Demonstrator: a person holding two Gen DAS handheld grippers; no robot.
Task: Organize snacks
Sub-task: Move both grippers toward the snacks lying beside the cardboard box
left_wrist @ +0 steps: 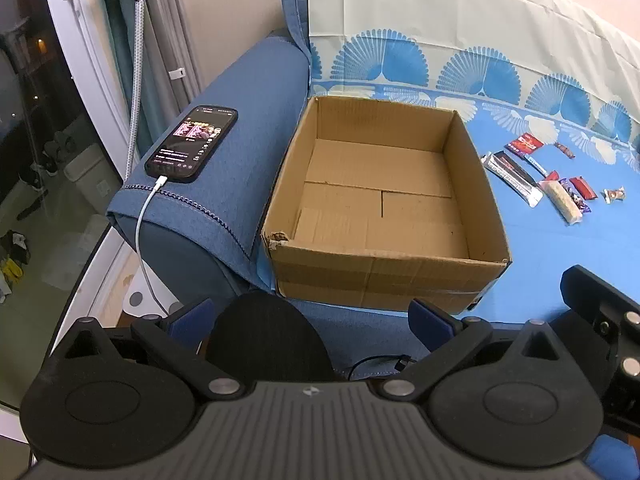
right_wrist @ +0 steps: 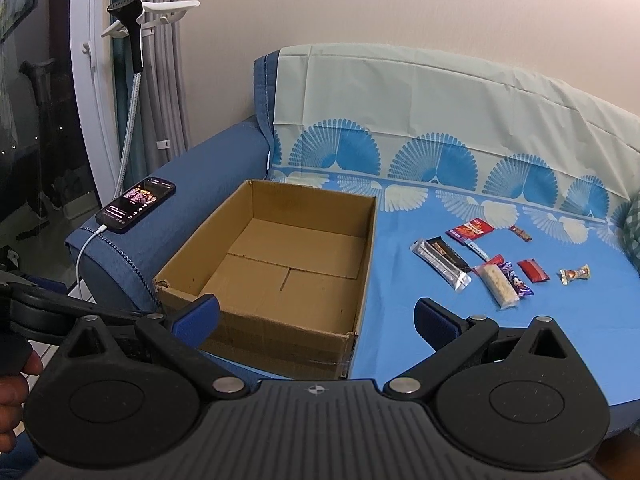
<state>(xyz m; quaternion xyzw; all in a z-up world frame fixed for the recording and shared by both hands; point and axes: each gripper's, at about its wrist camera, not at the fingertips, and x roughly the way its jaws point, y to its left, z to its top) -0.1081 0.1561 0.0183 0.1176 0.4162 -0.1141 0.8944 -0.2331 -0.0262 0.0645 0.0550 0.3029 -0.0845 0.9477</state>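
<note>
Sofa seating (right_wrist: pixel 400 344), draped with a blue fan-patterned plastic sheet (right_wrist: pixel 440 92), is seen carrying an open cardboard box (right_wrist: pixel 224 240) set just beside the armrest (left_wrist: pixel 256 80), on which a charging phone (left_wrist: pixel 192 142) is laid. Nothing is seen inside the box, and the snacks (right_wrist: pixel 492 260) are scattered on the sheet to its right, well apart from both tools, so the opening step is judged to be in hand: no packet has been picked yet. The left gripper (left_wrist: pixel 312 316) and right gripper (right_wrist: pixel 316 312) are both held with fingers spread apart and empty. A reach by the right gripper toward the nearest packet, perhaps the long silver bar (right_wrist: pixel 442 266), is judged to be called for next. Wrapper print is too small to be read, and only a fingertip of the hand (right_wrist: pixel 16 380) is shown at the frame edge.
</note>
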